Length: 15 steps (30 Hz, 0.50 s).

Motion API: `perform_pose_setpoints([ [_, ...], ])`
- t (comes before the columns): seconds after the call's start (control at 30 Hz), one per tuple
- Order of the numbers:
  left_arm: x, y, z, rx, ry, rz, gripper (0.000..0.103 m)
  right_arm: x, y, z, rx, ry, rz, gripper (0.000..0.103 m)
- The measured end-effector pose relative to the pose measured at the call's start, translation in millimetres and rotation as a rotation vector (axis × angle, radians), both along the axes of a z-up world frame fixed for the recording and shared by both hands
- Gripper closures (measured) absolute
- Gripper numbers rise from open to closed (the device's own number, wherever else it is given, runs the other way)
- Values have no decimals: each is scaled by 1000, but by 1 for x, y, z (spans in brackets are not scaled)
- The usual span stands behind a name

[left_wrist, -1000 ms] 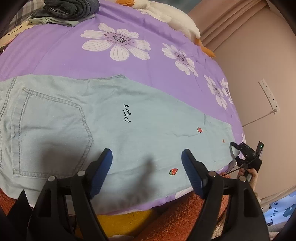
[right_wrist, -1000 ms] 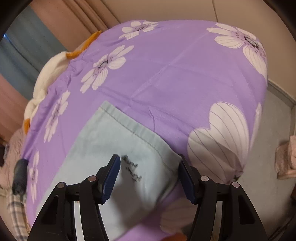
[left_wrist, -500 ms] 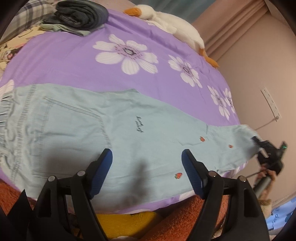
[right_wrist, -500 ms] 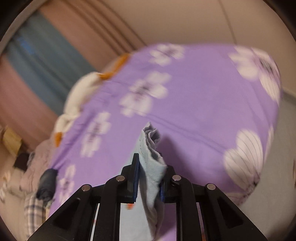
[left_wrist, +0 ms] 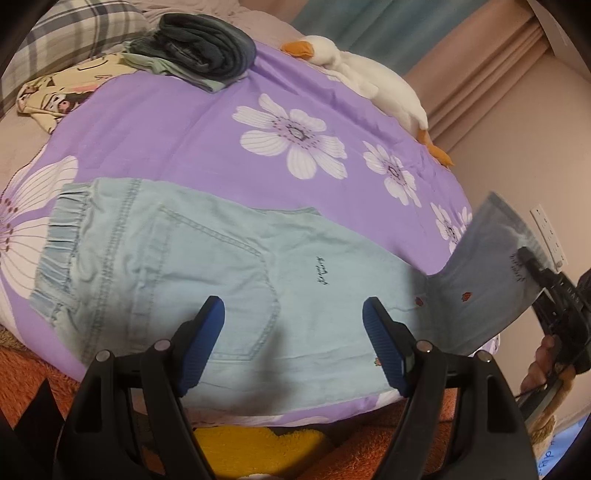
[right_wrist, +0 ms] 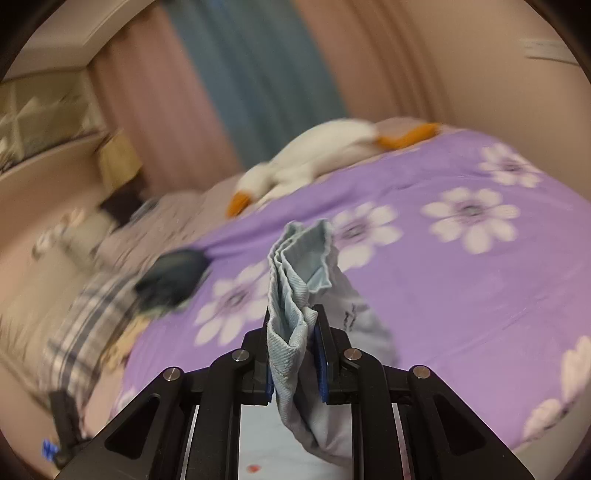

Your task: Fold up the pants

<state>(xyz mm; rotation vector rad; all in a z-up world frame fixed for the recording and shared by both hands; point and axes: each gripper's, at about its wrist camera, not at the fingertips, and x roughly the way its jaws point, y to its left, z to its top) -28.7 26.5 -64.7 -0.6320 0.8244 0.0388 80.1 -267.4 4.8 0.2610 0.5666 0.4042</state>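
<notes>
Light blue denim pants [left_wrist: 229,280] with small strawberry prints lie flat on the purple flowered bedspread [left_wrist: 177,122], waistband to the left. My left gripper [left_wrist: 293,314] hovers open above the seat and back pocket, touching nothing. At the far right of the left wrist view my right gripper [left_wrist: 526,258] holds the leg end lifted off the bed and turned back toward the waist. In the right wrist view, my right gripper [right_wrist: 293,321] is shut on the bunched leg hem [right_wrist: 295,280], which sticks up between the pads.
A white plush goose [left_wrist: 373,85] lies along the bed's far edge. Dark folded clothes [left_wrist: 207,44] and a plaid pillow [left_wrist: 74,33] sit at the far left. An orange fluffy rug [left_wrist: 22,373] lies below the bed's near edge. A wall socket strip [left_wrist: 550,236] is at right.
My right gripper closed on the leg hem and lifted it off the bed, swinging it up and toward the waist. My left gripper drifted left toward the waistband, still open.
</notes>
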Motion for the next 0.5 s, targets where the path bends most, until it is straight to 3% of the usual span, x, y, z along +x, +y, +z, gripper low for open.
perform_pose_setpoints([
  [0.23,-3,6,-3,-4,11,11,26,3,71,-55,-137,152,194,84],
  [0.5,0,4,-9,-3,35,-1,26,3,103,-106,-230,319,271,84],
])
